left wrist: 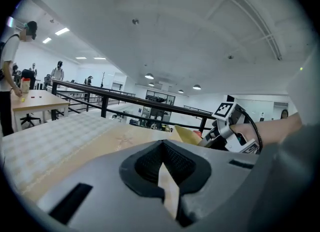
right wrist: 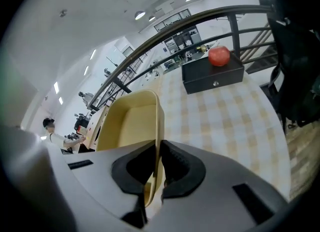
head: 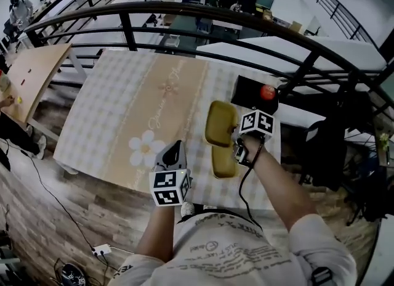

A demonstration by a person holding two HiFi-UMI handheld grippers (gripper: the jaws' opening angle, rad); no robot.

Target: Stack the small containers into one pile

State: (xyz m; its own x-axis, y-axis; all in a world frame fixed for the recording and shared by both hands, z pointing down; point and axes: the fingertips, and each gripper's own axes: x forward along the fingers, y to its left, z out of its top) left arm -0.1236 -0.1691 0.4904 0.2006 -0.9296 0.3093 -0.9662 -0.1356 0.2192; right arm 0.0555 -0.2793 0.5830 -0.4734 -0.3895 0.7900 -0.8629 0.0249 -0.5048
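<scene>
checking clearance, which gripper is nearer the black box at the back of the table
Right. The right gripper, holding a yellow container, is just short of the black box; the left gripper is further back and to its left.

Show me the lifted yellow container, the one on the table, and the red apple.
lifted yellow container [right wrist: 131, 126], right gripper view, inner floor.
yellow container on the table [head: 224, 164], head view, middle.
red apple [right wrist: 219, 55], right gripper view, centre.

Open tablecloth [head: 123, 106] leftward; black box [head: 246, 93], railing [head: 184, 9] seemingly close beyond.
</scene>
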